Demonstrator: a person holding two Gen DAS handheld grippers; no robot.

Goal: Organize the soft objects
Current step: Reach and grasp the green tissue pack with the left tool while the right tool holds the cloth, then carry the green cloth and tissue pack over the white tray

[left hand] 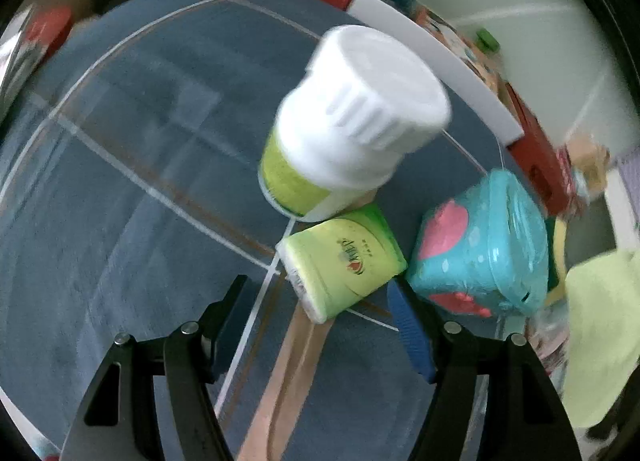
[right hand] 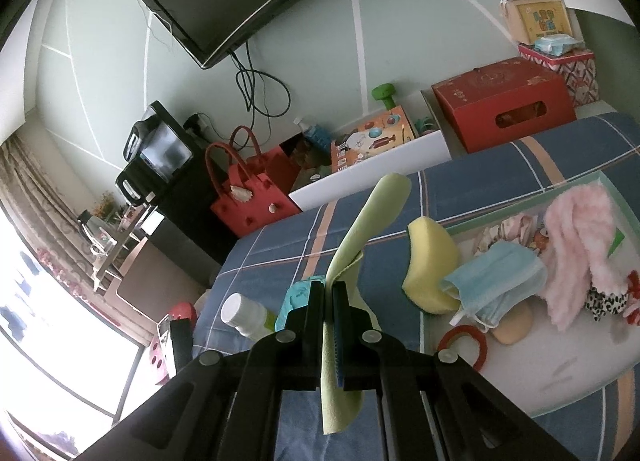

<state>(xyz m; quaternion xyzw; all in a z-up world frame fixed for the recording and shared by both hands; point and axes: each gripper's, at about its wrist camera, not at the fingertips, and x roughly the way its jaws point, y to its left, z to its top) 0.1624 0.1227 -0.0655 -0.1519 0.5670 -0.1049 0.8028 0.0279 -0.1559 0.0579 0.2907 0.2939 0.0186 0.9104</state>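
Right gripper (right hand: pixel 329 288) pinched tight on thin pale-green foam cloth (right hand: pixel 370 217), long axis pointing away over blue plaid bedcover (right hand: pixel 280 245), tip drooping right. Left gripper (left hand: pixel 320 301) spread wide, empty, just above small green tissue pack (left hand: pixel 344 261) lying flat beside white-capped green bottle (left hand: pixel 352 117) and teal wipes box (left hand: pixel 480 245). Open bedcover to left.

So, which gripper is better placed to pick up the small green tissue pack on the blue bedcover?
Left. The left gripper is open and empty just over the tissue pack, while the right gripper is shut on the green cloth.
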